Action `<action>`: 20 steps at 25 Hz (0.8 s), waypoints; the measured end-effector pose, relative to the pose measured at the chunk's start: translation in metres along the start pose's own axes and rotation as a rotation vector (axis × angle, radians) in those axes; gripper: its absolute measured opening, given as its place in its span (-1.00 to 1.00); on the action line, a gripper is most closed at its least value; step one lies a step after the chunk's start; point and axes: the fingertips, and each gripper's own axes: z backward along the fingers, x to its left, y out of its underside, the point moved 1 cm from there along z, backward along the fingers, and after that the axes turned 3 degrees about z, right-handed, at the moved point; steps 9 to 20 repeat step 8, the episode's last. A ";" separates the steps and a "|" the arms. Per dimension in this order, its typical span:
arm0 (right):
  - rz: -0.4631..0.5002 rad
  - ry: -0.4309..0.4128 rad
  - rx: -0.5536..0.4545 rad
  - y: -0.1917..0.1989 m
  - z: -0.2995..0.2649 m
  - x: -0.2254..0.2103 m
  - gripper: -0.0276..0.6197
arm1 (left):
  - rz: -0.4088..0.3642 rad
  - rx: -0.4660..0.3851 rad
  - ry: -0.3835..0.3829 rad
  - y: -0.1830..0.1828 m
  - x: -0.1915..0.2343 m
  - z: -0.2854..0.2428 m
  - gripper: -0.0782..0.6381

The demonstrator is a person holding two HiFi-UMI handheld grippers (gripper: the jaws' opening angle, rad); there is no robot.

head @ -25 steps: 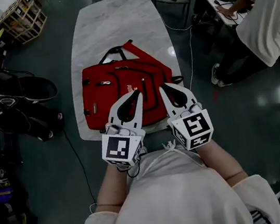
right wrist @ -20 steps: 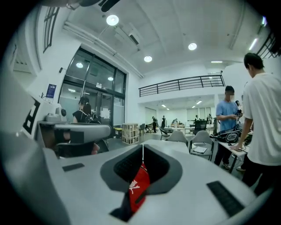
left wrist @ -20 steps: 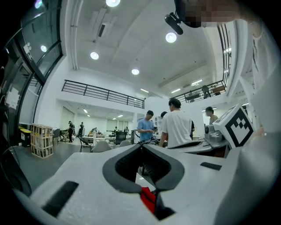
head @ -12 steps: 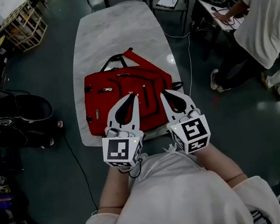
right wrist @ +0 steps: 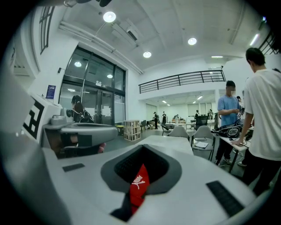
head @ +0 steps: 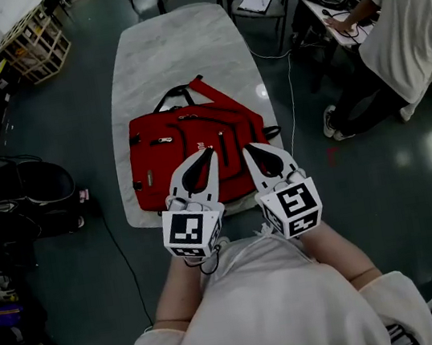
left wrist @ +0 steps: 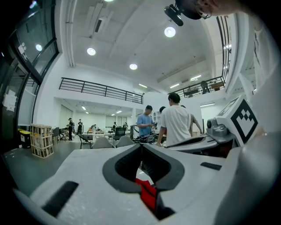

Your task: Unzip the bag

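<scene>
**Finding: red fabric bag (head: 187, 144) flat on the white marble-patterned bench (head: 179, 43); both grippers clenched on nothing**

Head view. The bag lies on the half of the bench nearest you. Its black carry handle (head: 174, 95) and red shoulder strap (head: 209, 87) point away from you. A silver zip pull (head: 164, 140) shows on a front pocket. You hold the left gripper (head: 210, 152) and the right gripper (head: 246, 149) side by side over the bag's near edge, apart from each other and pointing away from you. On each, the tips meet. This view does not show whether either one touches the bag. A person in a white shirt (head: 408, 23) is off to the right, well apart from the bench.

Left gripper view. Your left gripper's white fingers (left wrist: 88, 176) are closed tip to tip, leaving only the dark-lined oval hollow behind the tips. Nothing is gripped. A patch of the bag (left wrist: 147, 195) shows through the hollow, below the fingers. The right gripper's marker cube (left wrist: 242, 119) shows at the right edge.

Right gripper view. Your right gripper's fingers (right wrist: 197, 176) are likewise closed tip to tip and grip nothing. Through the hollow you see red fabric carrying a white logo (right wrist: 137, 181), lying beneath the fingers. The bench top runs ahead towards grey chairs (right wrist: 179, 131). The left gripper sits just beside you at the left.
</scene>
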 end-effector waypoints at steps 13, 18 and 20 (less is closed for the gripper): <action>0.002 0.002 0.003 0.001 0.003 0.000 -0.83 | 0.003 -0.004 0.009 0.002 -0.005 0.000 -0.71; 0.002 0.002 0.003 0.001 0.003 0.000 -0.83 | 0.003 -0.004 0.009 0.002 -0.005 0.000 -0.71; 0.002 0.002 0.003 0.001 0.003 0.000 -0.83 | 0.003 -0.004 0.009 0.002 -0.005 0.000 -0.71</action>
